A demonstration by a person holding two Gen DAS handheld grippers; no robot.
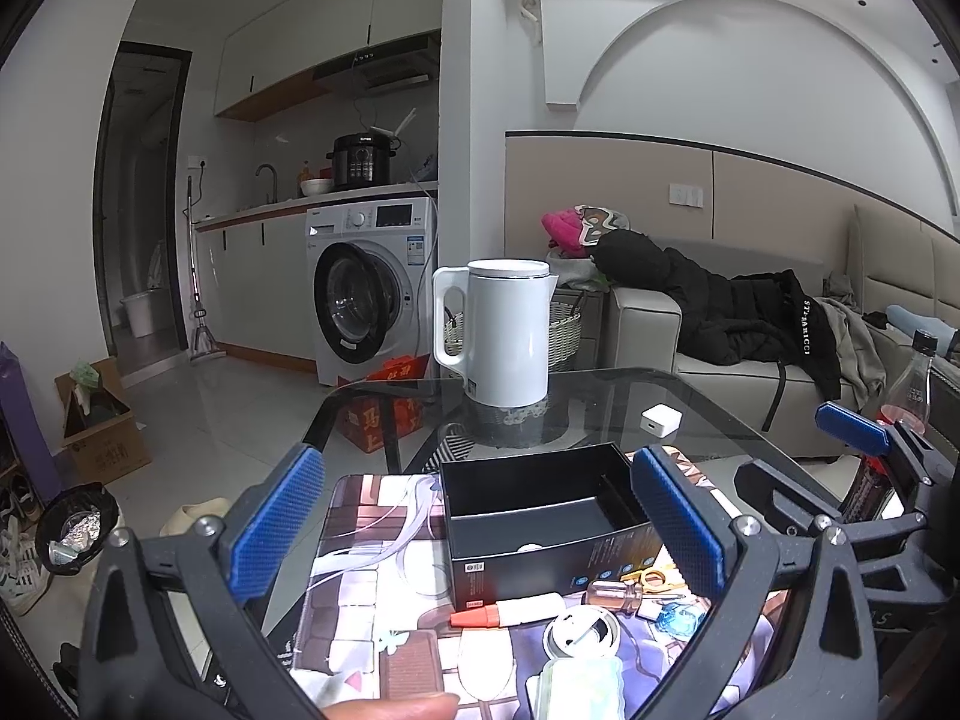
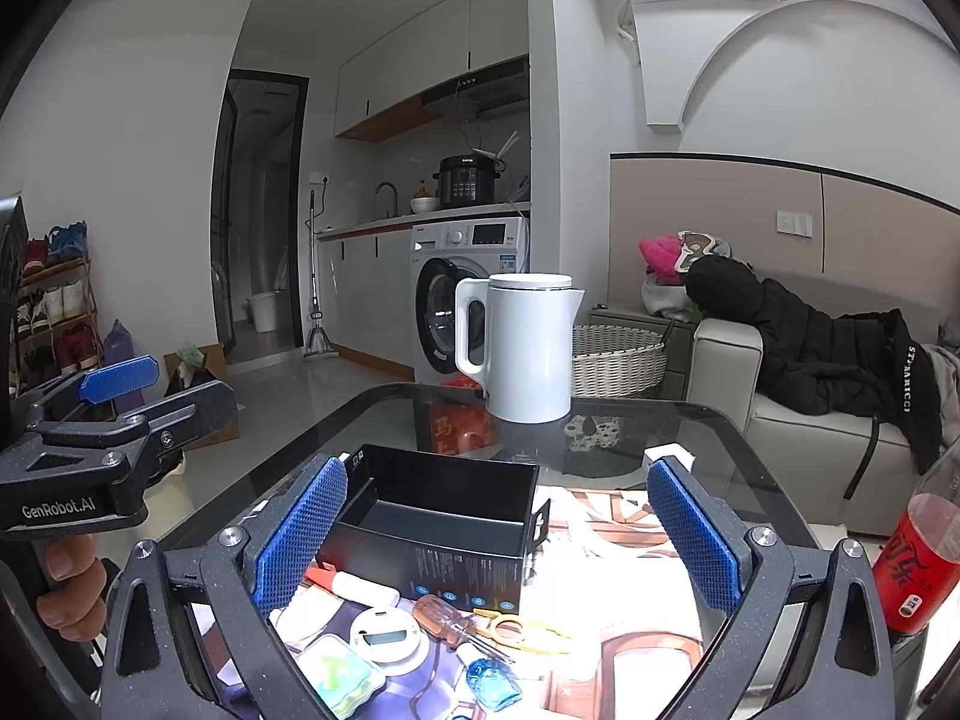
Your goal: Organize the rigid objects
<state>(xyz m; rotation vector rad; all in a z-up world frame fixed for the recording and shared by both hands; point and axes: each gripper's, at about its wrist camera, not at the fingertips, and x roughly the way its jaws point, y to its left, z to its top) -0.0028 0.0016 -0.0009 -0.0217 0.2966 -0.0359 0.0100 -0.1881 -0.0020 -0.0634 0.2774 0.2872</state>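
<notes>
Left wrist view, glass table (image 1: 600, 396), white kettle (image 1: 507, 339), black box (image 1: 534, 516), sofa (image 1: 750, 354), washing machine (image 1: 372, 294), both tools spread apart, empty.

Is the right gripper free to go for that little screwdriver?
Probably yes. The right gripper is open and empty, and the screwdriver lies uncovered on the mat just ahead, with the black box behind it.

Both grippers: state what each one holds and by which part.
Nothing is held. The left gripper and the right gripper both stand open above the mat, apart from the black box and the small items.
</notes>
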